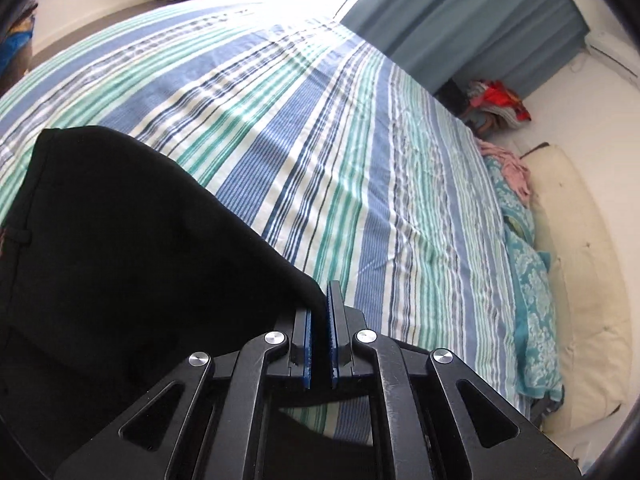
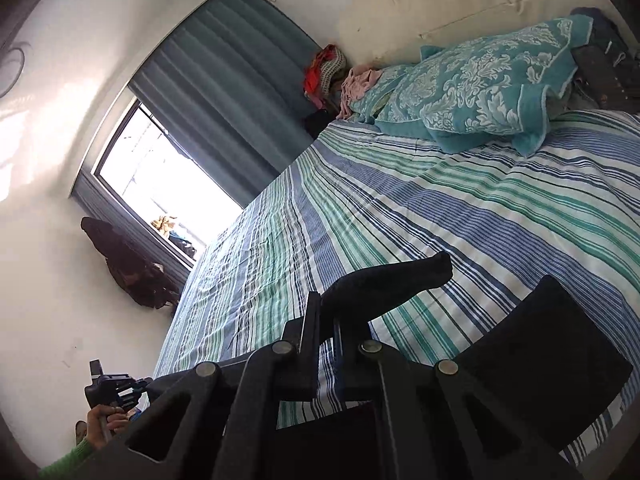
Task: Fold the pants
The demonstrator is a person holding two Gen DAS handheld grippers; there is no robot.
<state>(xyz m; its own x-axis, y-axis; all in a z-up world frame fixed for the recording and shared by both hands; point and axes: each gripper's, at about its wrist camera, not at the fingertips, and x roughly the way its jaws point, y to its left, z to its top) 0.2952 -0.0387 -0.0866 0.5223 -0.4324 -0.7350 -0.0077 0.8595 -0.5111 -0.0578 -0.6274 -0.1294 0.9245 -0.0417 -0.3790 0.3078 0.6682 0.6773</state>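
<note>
Black pants [image 1: 120,248]: hanging lifted above the striped bedsheet [image 1: 320,140], gripped at two points. Left gripper [image 1: 320,312]: jaws nearly together, pinching a thin edge of the pants, the cloth spreading away to the left as a broad dark panel with a seam and belt loop showing. Right gripper [image 2: 326,320]: jaws clamped on a bunched fold of the pants [image 2: 384,284], a tip of cloth poking past the jaws toward the pillows; a further dark panel is hanging at lower right. Bed: the striped sheet is lying mostly bare ahead of both grippers, lightly wrinkled. Far edge: teal patterned pillows [image 2: 480,92] and a pink cloth [image 2: 360,84] are sitting against the cream headboard [image 2: 420,4]. Side edge: blue curtain [image 2: 224,76] and bright window [image 2: 160,176] are bordering the bed.
</note>
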